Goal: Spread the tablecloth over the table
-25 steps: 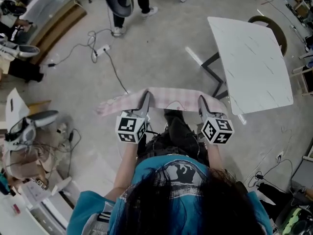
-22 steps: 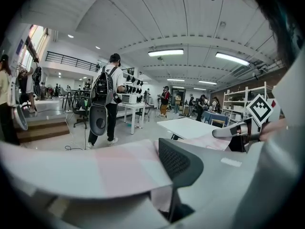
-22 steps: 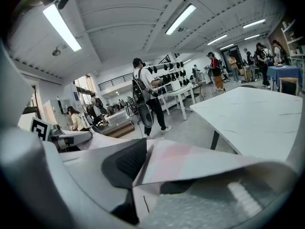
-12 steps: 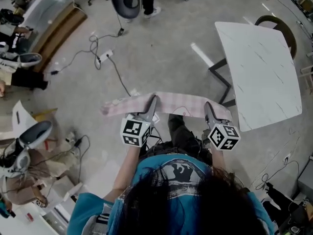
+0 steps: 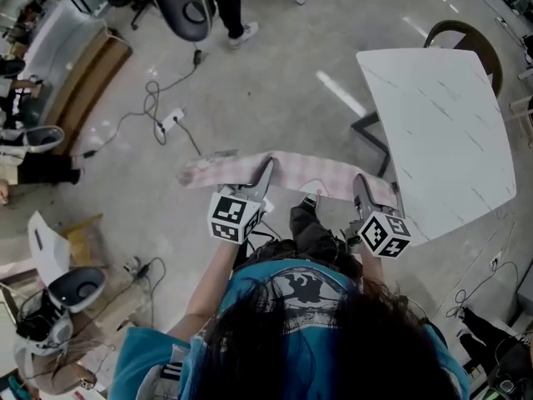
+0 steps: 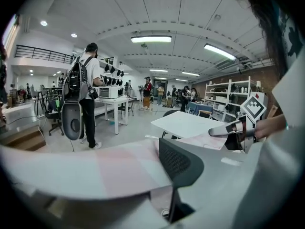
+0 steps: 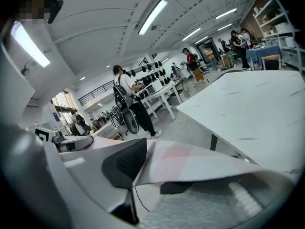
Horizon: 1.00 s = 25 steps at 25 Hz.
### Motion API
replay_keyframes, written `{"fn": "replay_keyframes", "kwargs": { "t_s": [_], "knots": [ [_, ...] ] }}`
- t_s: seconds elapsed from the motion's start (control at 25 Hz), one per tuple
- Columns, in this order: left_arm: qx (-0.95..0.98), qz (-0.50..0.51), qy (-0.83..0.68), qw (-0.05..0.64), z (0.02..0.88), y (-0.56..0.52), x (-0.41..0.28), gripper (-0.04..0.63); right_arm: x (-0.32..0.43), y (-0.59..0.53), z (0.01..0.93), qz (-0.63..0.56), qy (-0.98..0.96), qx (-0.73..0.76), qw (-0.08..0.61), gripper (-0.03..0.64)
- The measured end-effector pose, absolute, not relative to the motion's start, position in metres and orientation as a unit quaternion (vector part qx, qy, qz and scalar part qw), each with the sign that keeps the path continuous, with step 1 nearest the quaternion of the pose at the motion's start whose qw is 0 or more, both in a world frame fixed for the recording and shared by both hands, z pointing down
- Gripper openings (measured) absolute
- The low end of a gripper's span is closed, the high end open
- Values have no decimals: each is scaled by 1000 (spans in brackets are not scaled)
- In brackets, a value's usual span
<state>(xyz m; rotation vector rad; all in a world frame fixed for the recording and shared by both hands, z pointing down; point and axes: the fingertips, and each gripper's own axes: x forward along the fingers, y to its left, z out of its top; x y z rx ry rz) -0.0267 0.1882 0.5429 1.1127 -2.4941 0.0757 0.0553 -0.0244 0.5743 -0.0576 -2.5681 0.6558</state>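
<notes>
A pink plaid tablecloth [image 5: 304,172] hangs stretched in the air between my two grippers, in front of the person's body. My left gripper [image 5: 265,172] is shut on its left part, and the cloth's end trails past it. My right gripper [image 5: 361,187] is shut on its right end, right beside the near left edge of the white marble table [image 5: 441,123]. In the left gripper view the tablecloth [image 6: 90,171] lies pinched under the black pad of the left gripper [image 6: 164,175]. In the right gripper view the right gripper [image 7: 147,175] clamps the tablecloth [image 7: 200,161], with the table [image 7: 257,99] just beyond.
A dark chair [image 5: 462,36] stands behind the table. A power strip [image 5: 166,122] and cables lie on the concrete floor to the left. A person and an office chair [image 5: 187,11] are at the top. Boxes and clutter [image 5: 58,307] fill the lower left.
Both grippers have carried the stretched cloth forward across the floor. The cloth's right end now reaches the table's near edge.
</notes>
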Motion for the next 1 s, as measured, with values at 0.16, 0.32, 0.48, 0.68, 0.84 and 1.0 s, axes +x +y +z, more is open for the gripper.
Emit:
{"fn": "replay_keyframes", "kwargs": {
  "t_s": [0.16,0.32,0.48,0.68,0.84,1.0],
  "knots": [
    [426,36,-884,190,529,171,-51,77,42,-37,567,252,-942,2,224,81],
    [451,39,-872,187,521,158,-67,77,36,-44,562,263,-941,29,212,81],
    [490,46,-851,183,514,135,-83,77,40,-55,554,272,-940,73,193,81],
    [548,60,-815,178,515,101,-101,77,46,-71,552,277,-934,136,180,81],
    [603,66,-775,175,512,81,-117,78,49,-72,545,277,-926,200,163,80],
    [660,70,-727,175,507,65,-128,78,58,-64,536,283,-912,264,138,78]
  ]
}}
